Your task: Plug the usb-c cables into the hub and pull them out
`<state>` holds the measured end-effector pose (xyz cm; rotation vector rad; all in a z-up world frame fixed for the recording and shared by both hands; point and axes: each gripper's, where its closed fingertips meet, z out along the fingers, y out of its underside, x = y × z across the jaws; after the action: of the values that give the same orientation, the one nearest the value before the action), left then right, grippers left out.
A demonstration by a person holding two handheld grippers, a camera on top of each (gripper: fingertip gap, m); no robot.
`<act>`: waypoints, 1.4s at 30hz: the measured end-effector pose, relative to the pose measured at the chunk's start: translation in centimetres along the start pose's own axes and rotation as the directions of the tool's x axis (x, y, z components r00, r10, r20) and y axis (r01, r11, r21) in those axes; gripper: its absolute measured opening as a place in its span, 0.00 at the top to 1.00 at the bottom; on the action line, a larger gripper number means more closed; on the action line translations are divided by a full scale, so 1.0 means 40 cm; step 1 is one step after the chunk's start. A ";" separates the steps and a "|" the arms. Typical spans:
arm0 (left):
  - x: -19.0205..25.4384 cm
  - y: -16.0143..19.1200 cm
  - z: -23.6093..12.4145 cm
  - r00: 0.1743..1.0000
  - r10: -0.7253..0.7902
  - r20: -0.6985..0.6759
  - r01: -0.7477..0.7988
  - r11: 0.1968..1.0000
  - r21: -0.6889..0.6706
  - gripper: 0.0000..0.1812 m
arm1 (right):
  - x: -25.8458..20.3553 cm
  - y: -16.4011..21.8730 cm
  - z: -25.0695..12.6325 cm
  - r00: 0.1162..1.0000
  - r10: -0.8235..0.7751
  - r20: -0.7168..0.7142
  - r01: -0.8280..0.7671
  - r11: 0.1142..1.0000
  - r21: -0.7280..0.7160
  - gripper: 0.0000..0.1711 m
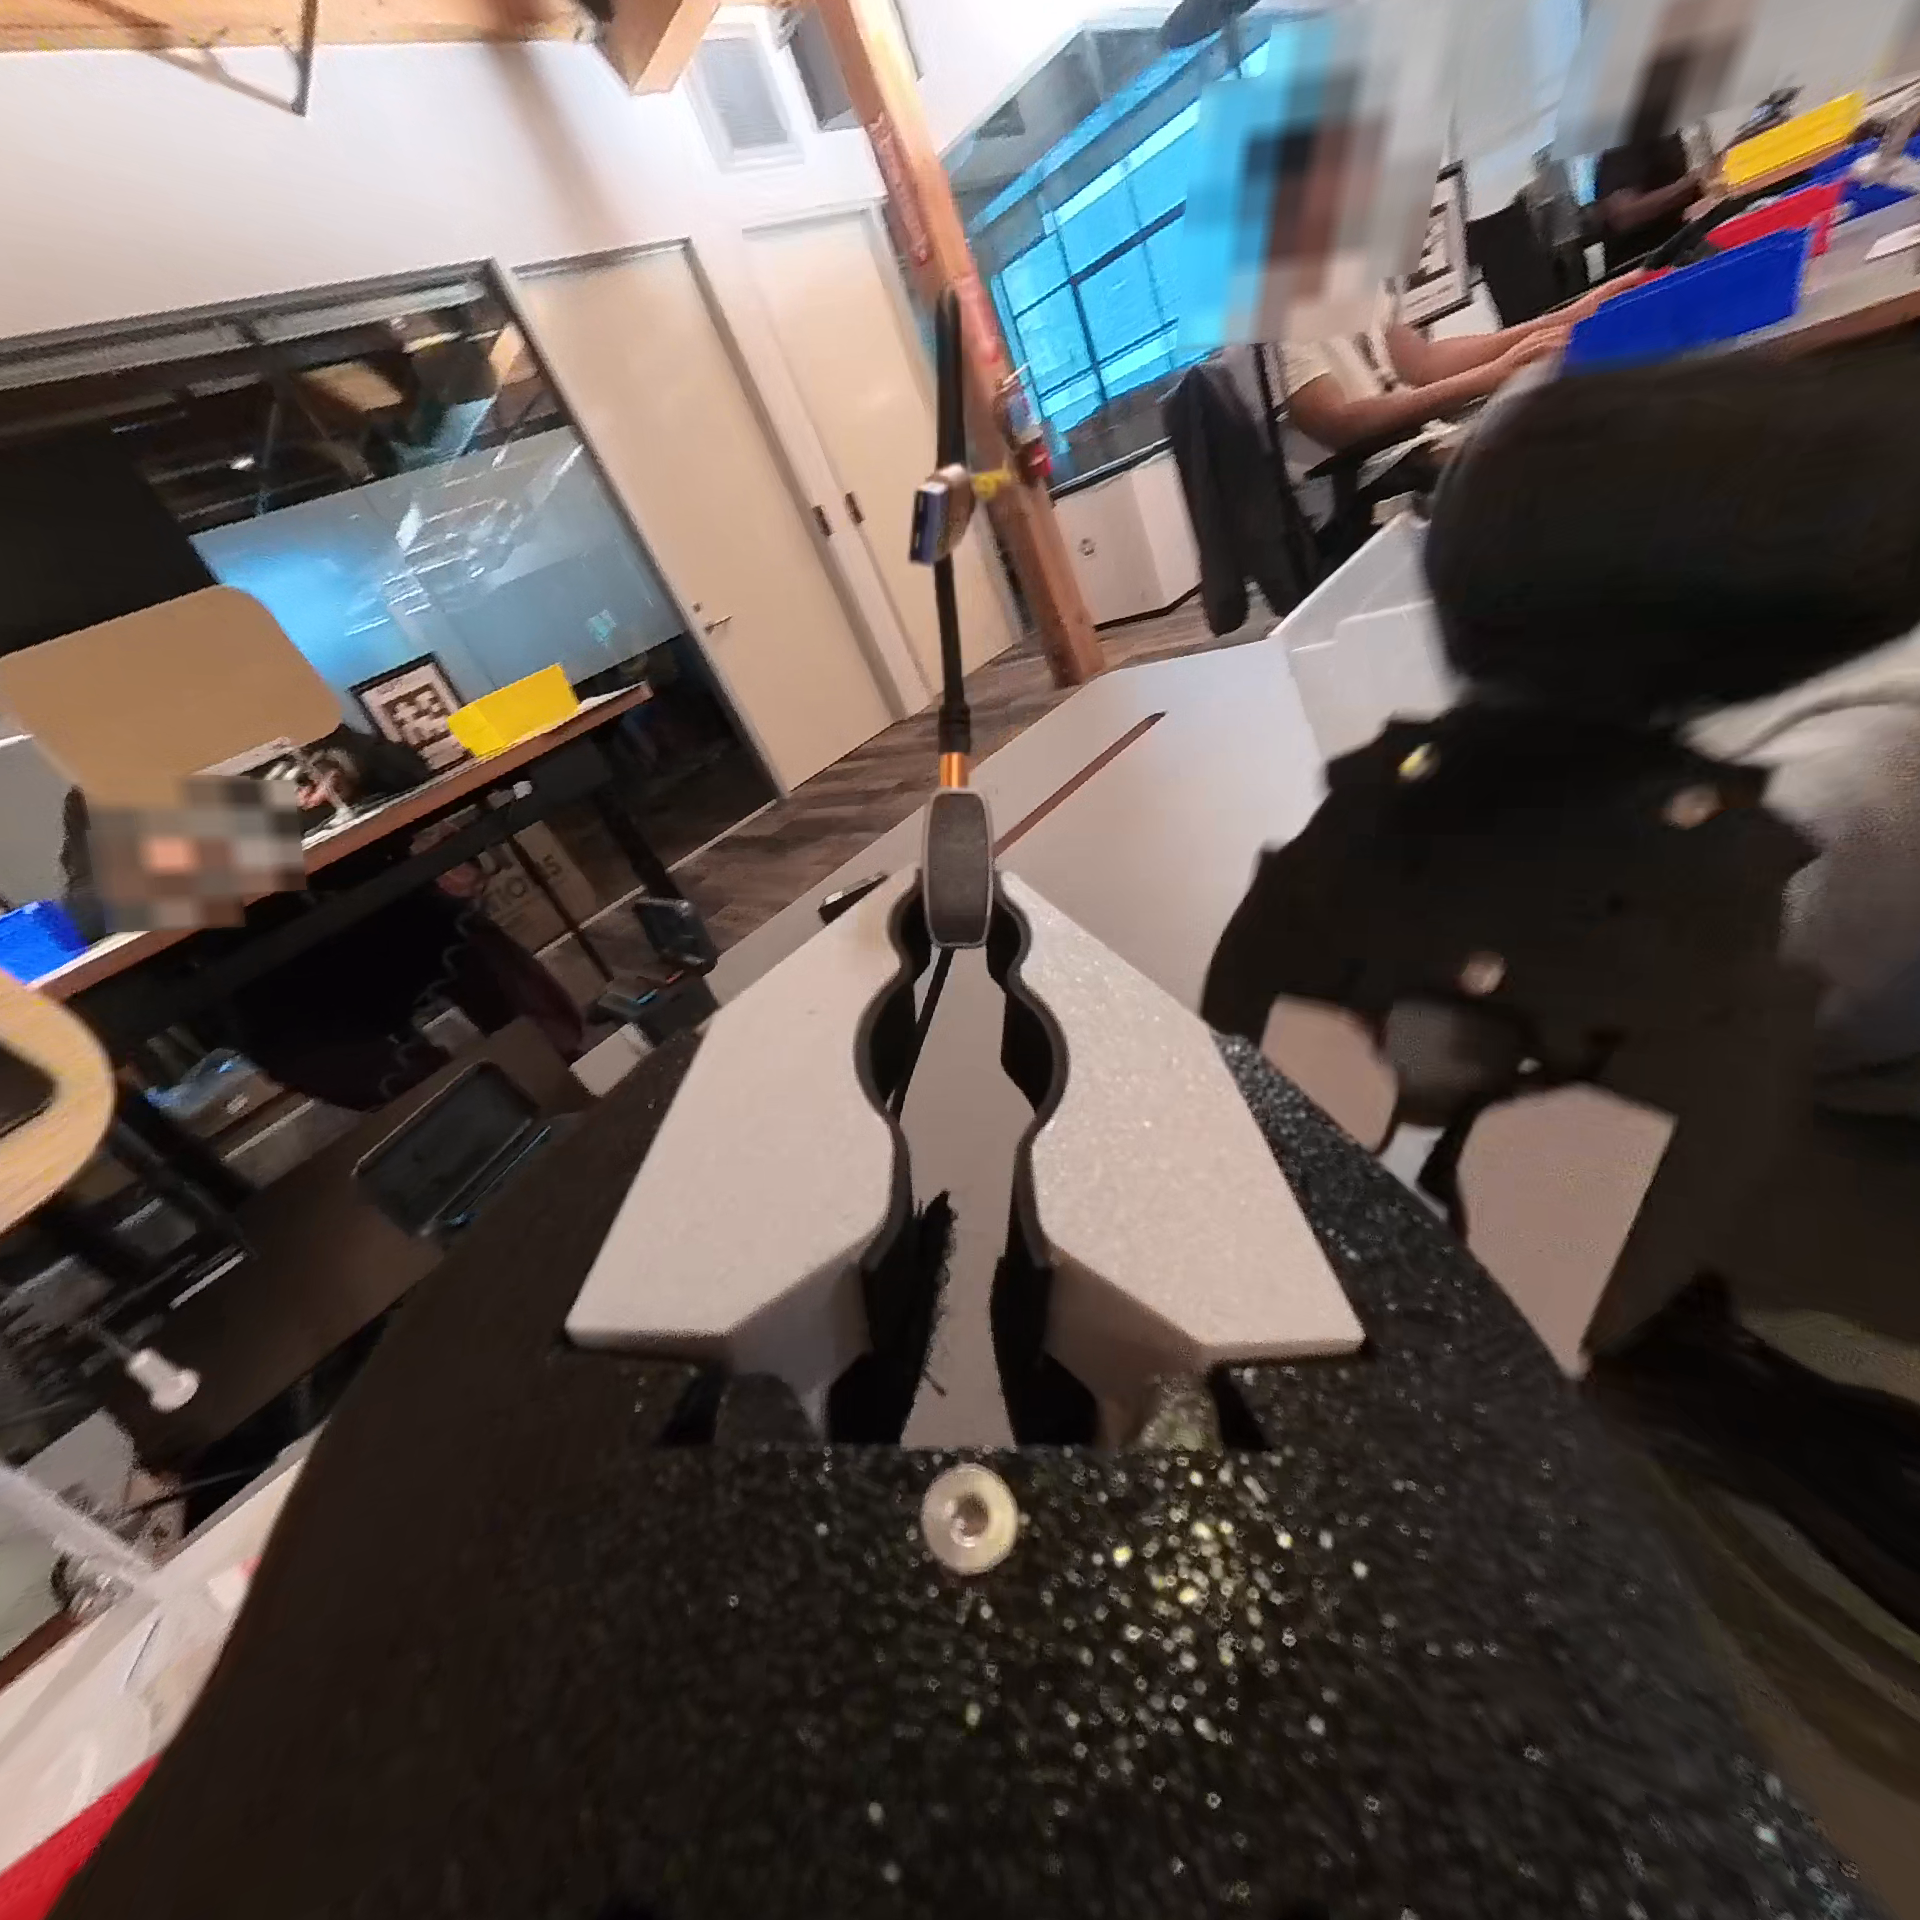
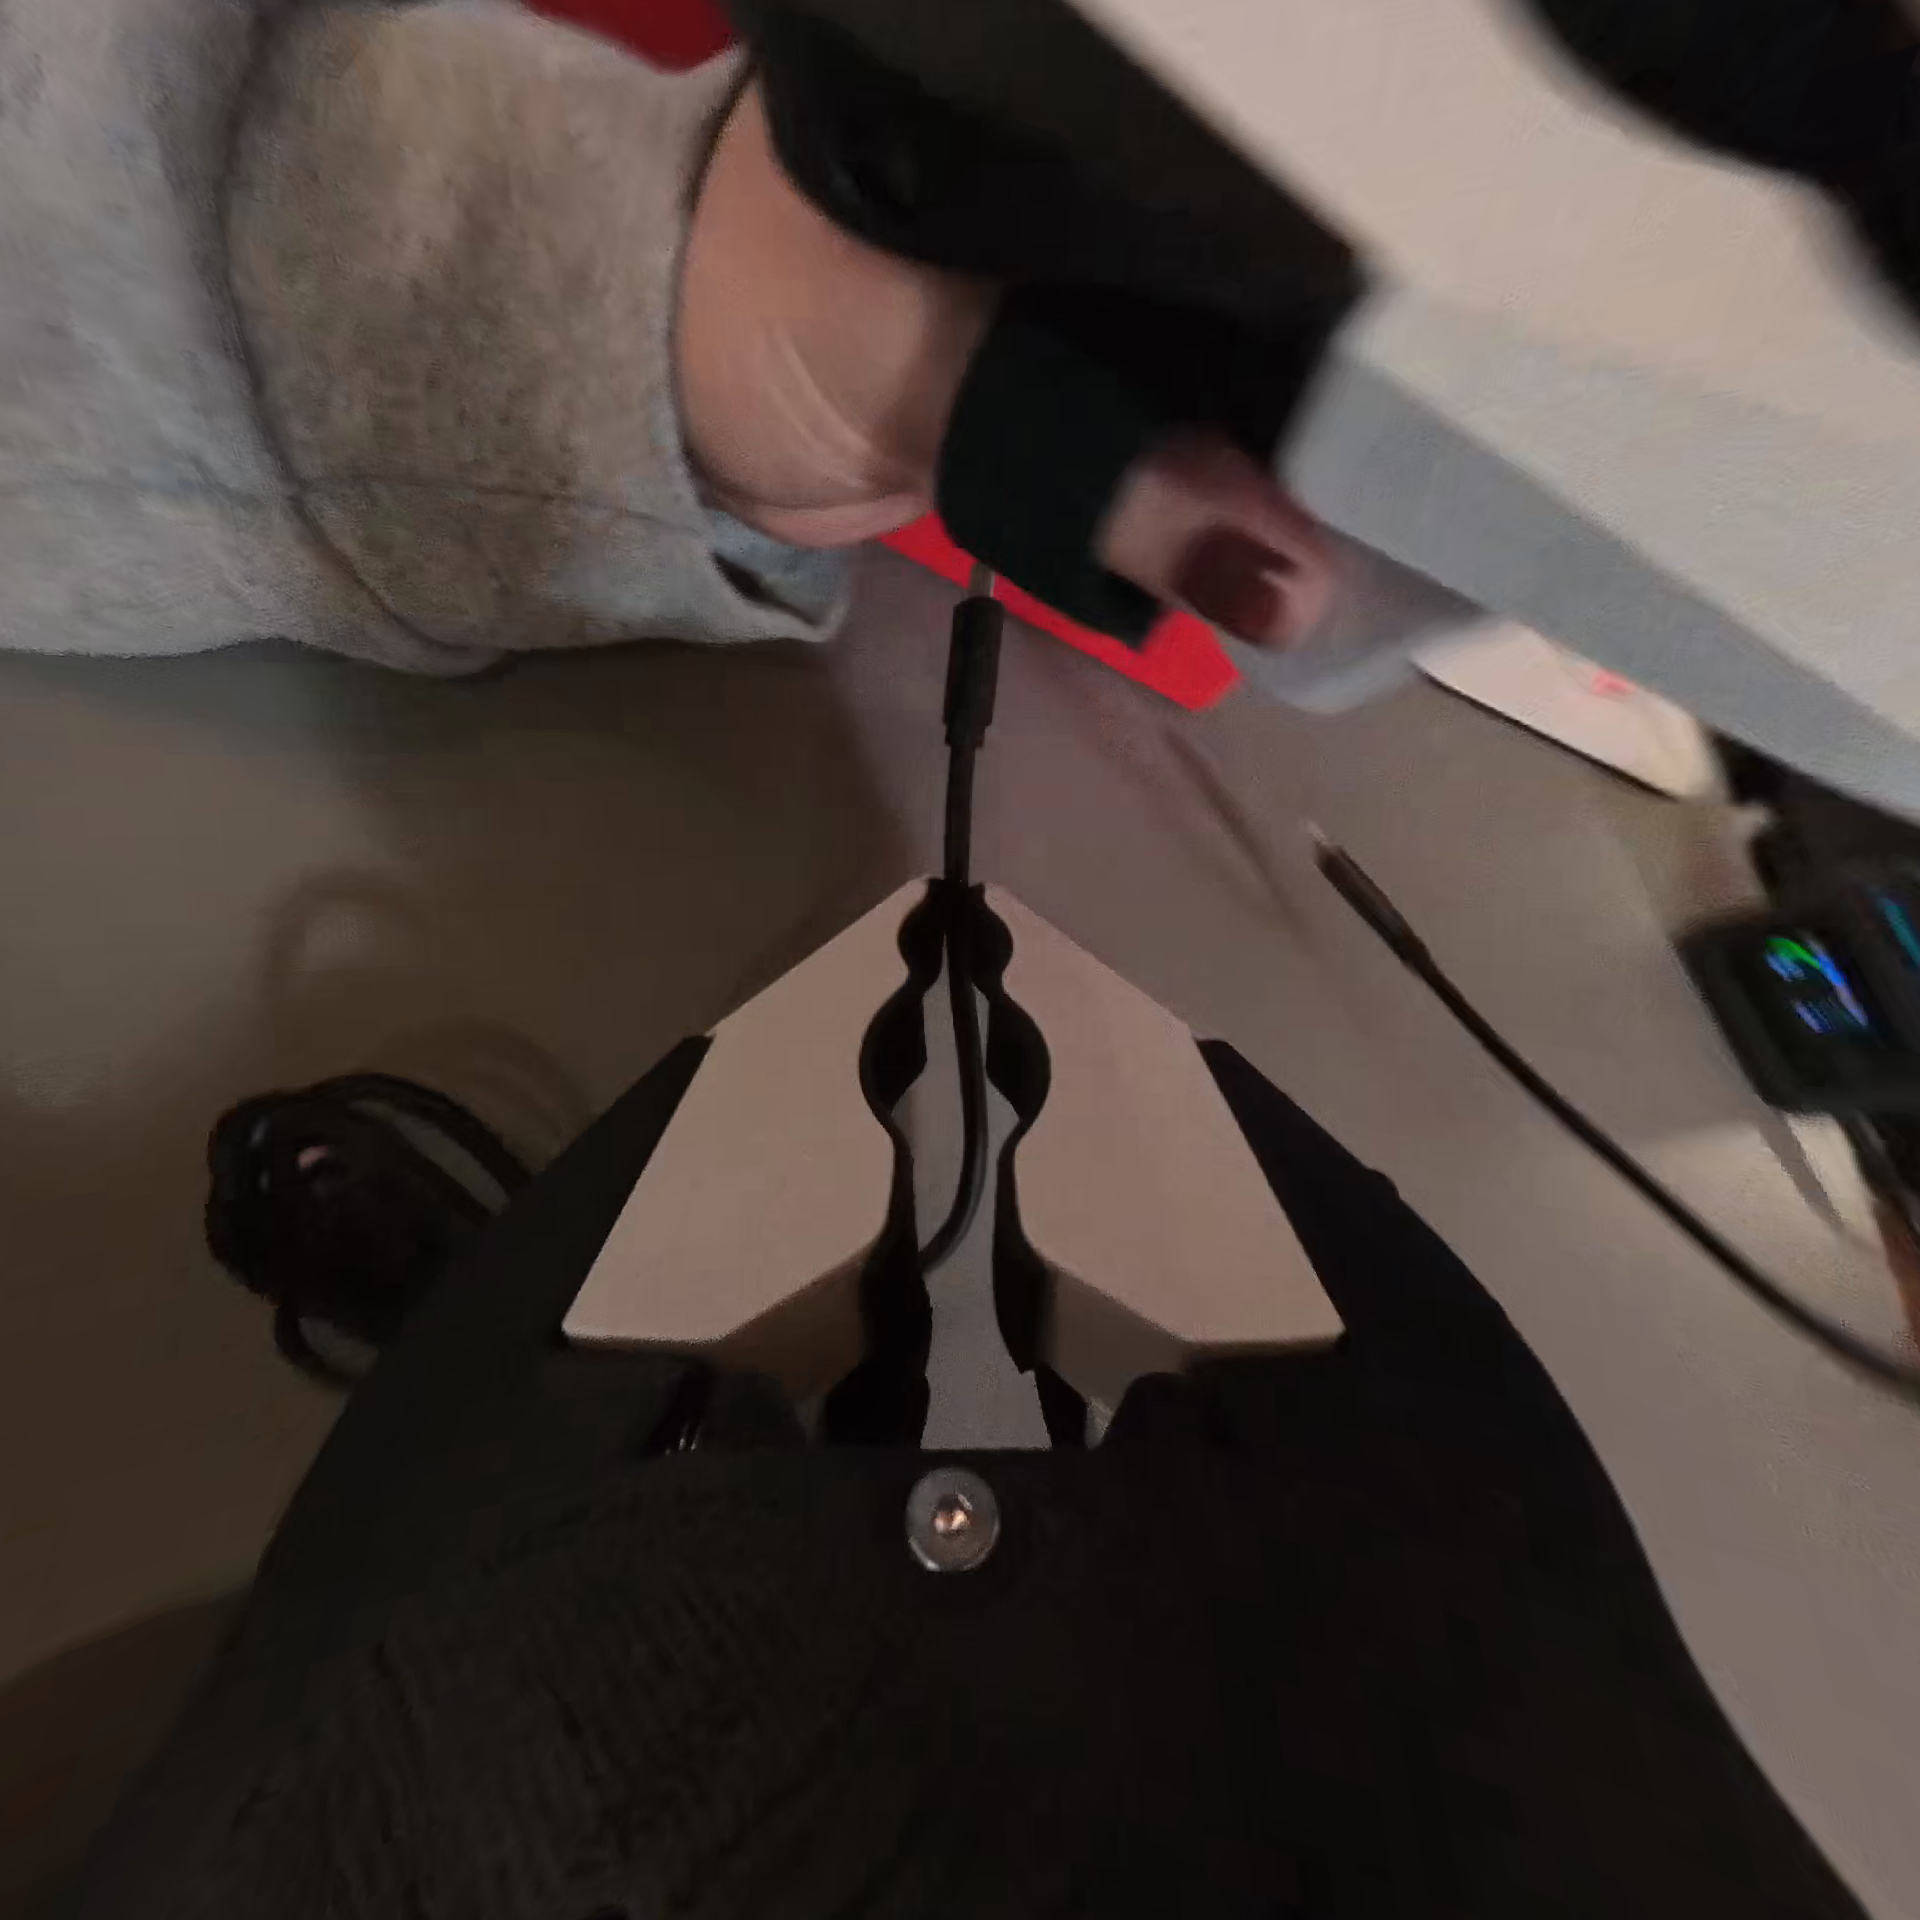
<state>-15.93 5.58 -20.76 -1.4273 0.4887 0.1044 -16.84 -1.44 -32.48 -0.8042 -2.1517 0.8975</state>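
White walls [image 1: 312, 208] and pale doors [image 1: 665, 468] stand left of a wooden post [image 1: 935, 260]; blue-lit windows [image 1: 1091, 281] lie right of it.

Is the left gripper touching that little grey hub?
Touching. The left wrist view shows the left gripper with its fingertips closed on the hub.

A loose cable [image 2: 1538, 1081] lies right of the gripped cable [image 2: 961, 790].

yellow bin [image 1: 514, 709], blue bin [image 1: 1688, 301], smartwatch [image 2: 1813, 1003]
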 end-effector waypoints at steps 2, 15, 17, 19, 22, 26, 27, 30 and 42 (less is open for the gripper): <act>-0.007 0.022 0.009 0.999 0.018 0.050 -0.017 0.999 -0.034 0.96 | 0.028 0.025 -0.071 0.993 0.073 -0.090 -0.069 0.997 0.043 0.99; 0.071 0.150 0.064 0.986 0.164 -0.042 -0.170 0.962 -0.214 0.96 | 0.091 0.206 -0.282 0.912 0.067 -0.405 -0.130 0.983 -0.131 0.99; 0.086 0.170 0.069 0.980 0.188 -0.068 -0.199 0.948 -0.250 0.96 | 0.084 0.221 -0.264 0.918 0.089 -0.388 -0.156 0.977 -0.146 0.99; 0.099 0.192 0.074 0.969 0.230 -0.095 -0.248 0.925 -0.289 0.96 | 0.077 0.246 -0.246 0.923 0.111 -0.369 -0.188 0.966 -0.177 0.99; 0.113 0.207 0.079 0.950 0.288 -0.121 -0.312 0.894 -0.323 0.96 | 0.066 0.279 -0.224 0.927 0.157 -0.341 -0.237 0.949 -0.209 0.97; 0.118 0.212 0.078 0.940 0.313 -0.138 -0.341 0.877 -0.337 0.96 | 0.066 0.270 -0.203 0.909 0.289 -0.301 -0.342 0.929 -0.140 0.87; 0.117 0.212 0.078 0.942 0.307 -0.138 -0.336 0.879 -0.337 0.96 | 0.071 0.264 -0.198 0.893 0.345 -0.289 -0.390 0.913 -0.116 0.86; 0.110 0.209 0.077 0.952 0.277 -0.128 -0.305 0.892 -0.333 0.96 | 0.101 0.253 -0.185 0.825 0.488 -0.285 -0.523 0.851 -0.054 0.86; 0.103 0.217 0.077 0.950 0.288 -0.121 -0.312 0.869 -0.383 0.96 | 0.156 0.177 -0.256 0.822 0.067 -0.565 -0.181 0.972 -0.149 0.98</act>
<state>-14.50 8.99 -30.15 -1.7469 0.7720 0.4346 -10.82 10.91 -30.25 -1.1561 -1.6896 0.4279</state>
